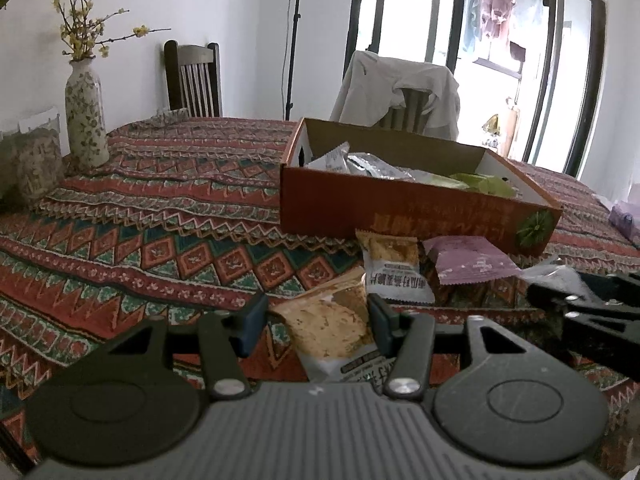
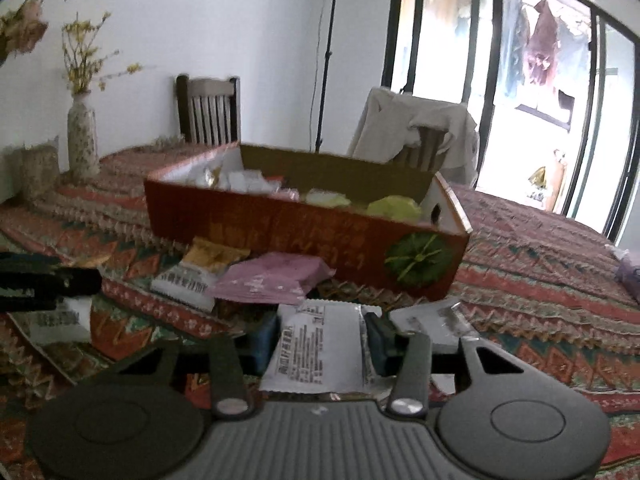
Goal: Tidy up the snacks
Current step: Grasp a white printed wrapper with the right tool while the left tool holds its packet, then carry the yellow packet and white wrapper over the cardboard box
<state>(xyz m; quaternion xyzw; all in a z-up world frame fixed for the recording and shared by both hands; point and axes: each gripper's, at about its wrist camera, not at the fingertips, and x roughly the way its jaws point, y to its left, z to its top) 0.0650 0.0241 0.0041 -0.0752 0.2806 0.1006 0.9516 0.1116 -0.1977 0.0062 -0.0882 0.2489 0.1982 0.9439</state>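
Between the left tool's (image 1: 316,320) parted fingers lies a brown-printed cracker packet (image 1: 332,328); whether the pads touch it cannot be told. The person should clench squarely on its middle before lifting. At eleven to one o'clock, the orange cardboard box (image 1: 400,208) awaits, already holding snacks. The right tool (image 2: 320,338), fingers likewise apart, straddles a white snack packet (image 2: 320,352) on the desk (image 2: 540,280); a pink wrapper (image 2: 276,278) lies just beyond.

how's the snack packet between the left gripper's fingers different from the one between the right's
The left gripper straddles a tan-and-brown snack packet; the right gripper straddles a white snack packet covered in printed text. Both lie on the patterned tablecloth in front of the orange box.
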